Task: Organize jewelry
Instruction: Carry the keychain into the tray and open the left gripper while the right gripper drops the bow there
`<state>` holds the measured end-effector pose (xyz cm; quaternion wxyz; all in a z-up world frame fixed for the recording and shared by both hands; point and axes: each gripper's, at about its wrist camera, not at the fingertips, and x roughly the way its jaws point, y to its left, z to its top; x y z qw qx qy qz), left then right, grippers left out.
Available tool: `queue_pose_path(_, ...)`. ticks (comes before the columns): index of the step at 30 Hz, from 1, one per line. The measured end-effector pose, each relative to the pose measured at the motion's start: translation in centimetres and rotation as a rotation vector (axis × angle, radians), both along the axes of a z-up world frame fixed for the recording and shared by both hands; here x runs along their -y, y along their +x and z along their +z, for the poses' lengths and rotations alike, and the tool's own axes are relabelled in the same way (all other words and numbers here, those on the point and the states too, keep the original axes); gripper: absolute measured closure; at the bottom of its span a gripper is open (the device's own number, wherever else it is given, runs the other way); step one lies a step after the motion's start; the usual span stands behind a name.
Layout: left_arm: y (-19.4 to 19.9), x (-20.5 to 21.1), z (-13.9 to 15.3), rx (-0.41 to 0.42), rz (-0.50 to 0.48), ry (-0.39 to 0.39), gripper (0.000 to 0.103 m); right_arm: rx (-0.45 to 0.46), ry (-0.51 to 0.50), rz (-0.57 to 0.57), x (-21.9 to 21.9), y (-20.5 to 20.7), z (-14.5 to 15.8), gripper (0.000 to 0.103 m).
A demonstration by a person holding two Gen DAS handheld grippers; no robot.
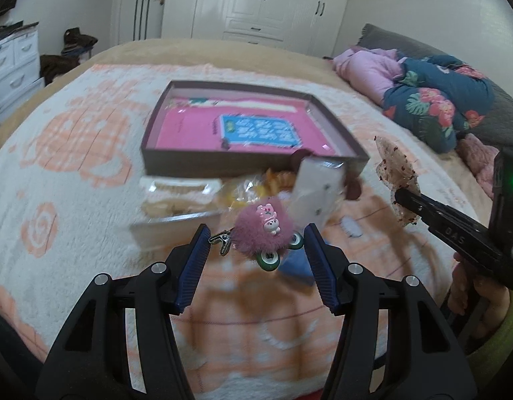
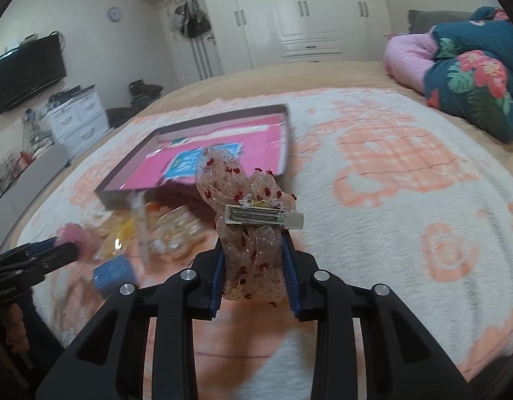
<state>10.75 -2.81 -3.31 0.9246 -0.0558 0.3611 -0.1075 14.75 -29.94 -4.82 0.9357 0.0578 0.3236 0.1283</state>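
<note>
Bow clip (image 2: 253, 230): sheer pink ribbon with red dots, on a pale metal clip; held up off the bed, clip bar level above the fingertips.
Right tool (image 2: 254, 253): jaws drawn in narrow, blue pads pressing the ribbon from both sides; in the left view it (image 1: 401, 198) shows at the right edge with the bow (image 1: 394, 170) at its tip.
Pompom (image 1: 261, 231): fuzzy pink ball with a small pink figure on top, a metal clasp on its left and green wheels beneath; it sits between the left pads.
Left tool (image 1: 256, 233): jaws about half open; the right pad seems to meet the wheels, the left pad sits by the clasp; whether they press, I cannot tell.
Pile (image 2: 163, 233): clear packets, something yellow, a white card and a small blue box, blurred; on the blanket just in front of the tray.
Tray (image 1: 243, 163): shallow dark-walled box with a pink floor and a blue card; on the blanket beyond the pile.
Blanket (image 2: 406, 166): white with peach pattern, spread on the bed.
Bedding (image 2: 469, 76): pink and floral quilts bunched at the far right of the bed.
Hand (image 1: 479, 296): grips the right tool's handle, green sleeve below.
</note>
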Motion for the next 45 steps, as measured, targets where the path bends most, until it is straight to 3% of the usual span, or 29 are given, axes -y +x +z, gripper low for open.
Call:
queue_pose_path(7,1.7,0.6,1.2,0.035,-0.003,-0.011,0.054,0.025,-0.008,-0.026,1.4,1.5,1.4,0.074)
queue_pose_path(21,8.2,-2.7,2.7,0.058,0.105,-0.027,0.054,0.037,-0.068,0.031,-1.5,7.3,3.7,0.072)
queue_pose_path(30,12.7,-6.3,1.6,0.012,0.160,-0.027,0.054,-0.036,-0.086,0.062,-3.7,10.8,2.1,0.071)
queue_pose_path(39,15.2,-6.6,-0.3,-0.047,0.126,0.014,0.054,-0.100,-0.116,0.069,-5.6,14.0,0.1,0.069)
queue_pose_path(45,15.5,-6.3,-0.9,-0.059,0.111,0.034,0.053,-0.121,-0.107,0.050,-5.7,14.8,-0.8,0.050)
